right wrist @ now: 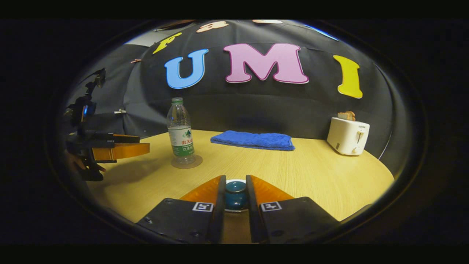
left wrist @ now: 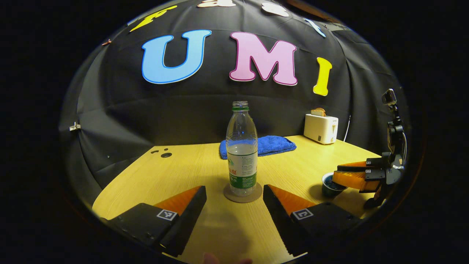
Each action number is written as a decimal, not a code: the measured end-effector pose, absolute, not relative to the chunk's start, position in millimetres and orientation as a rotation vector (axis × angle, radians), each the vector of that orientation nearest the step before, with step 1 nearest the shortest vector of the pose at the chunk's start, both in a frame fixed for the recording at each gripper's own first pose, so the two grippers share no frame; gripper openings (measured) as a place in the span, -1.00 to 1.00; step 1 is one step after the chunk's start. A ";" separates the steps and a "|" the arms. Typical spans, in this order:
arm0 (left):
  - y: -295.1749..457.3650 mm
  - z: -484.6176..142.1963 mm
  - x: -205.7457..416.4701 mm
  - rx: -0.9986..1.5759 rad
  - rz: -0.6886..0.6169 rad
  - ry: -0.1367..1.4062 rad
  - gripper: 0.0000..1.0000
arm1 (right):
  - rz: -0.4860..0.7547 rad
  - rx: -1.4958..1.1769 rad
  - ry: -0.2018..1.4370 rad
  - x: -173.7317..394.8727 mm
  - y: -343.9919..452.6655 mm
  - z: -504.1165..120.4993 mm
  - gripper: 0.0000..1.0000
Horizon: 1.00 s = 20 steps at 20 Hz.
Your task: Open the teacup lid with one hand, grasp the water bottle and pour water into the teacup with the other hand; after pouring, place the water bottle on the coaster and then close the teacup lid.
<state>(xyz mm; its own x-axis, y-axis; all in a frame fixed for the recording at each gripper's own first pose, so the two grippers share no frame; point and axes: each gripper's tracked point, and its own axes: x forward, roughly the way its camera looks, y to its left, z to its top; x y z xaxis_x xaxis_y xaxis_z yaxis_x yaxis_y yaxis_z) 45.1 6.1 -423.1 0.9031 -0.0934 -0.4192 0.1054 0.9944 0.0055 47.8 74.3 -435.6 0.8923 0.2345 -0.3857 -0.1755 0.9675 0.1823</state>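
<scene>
Straight ahead of the left hand-held gripper [left wrist: 234,200], the water bottle [left wrist: 241,150] stood upright on the coaster [left wrist: 243,194], uncapped and part full. Its fingers were spread wide, one on either side of the coaster and short of it, touching nothing.

Between the fingers of the right hand-held gripper [right wrist: 234,196] sat the teacup lid [right wrist: 235,196]; the fingers were drawn close about its knob and appeared to pinch it, though true contact could not be confirmed. In the left gripper view the same gripper hung over the teacup [left wrist: 331,185], off to the right of the left gripper. Whether the lid was seated or lifted could not be told.

Judged progress: bottle on the coaster and released, so pouring looked finished; what remained was probably seating the lid and letting go. An early stage, lid about to come off, could not be excluded.

Beyond the bottle on the bench [right wrist: 311,172]: a blue towel [right wrist: 253,140] and a toaster [right wrist: 347,136], well apart from both grippers.
</scene>
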 end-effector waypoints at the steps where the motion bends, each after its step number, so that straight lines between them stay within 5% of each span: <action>1: 5.0 -422.3 44.7 0.026 -0.101 0.430 0.96 | 0.215 0.146 0.417 48.3 74.0 -435.4 -0.34; 3: 0.4 -419.4 43.8 0.021 -0.110 0.432 0.96 | 0.216 0.150 0.413 47.7 73.1 -432.2 -0.31; 4: -1.3 -415.5 42.8 0.024 -0.115 0.430 0.96 | 0.213 0.153 0.398 46.6 72.6 -425.7 0.02; 8: -8.5 -394.5 43.9 0.029 -0.115 0.414 0.96 | 0.190 0.138 0.355 51.6 62.5 -391.6 0.53; 14: -17.1 -330.9 41.5 0.029 -0.070 0.388 0.96 | 0.145 0.138 0.308 60.6 44.2 -300.9 0.85; 20: -46.8 -225.3 38.5 0.018 -0.089 0.343 0.97 | 0.133 0.153 0.222 64.6 35.5 -168.3 0.91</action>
<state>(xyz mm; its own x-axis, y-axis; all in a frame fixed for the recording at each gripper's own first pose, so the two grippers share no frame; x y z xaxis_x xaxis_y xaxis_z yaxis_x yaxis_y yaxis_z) 38.5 -46.8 -225.3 0.9379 -0.0843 -0.3365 0.0903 0.9959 0.0022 64.6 35.5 -168.3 0.9666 0.1481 -0.2090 -0.1142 0.9796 0.1656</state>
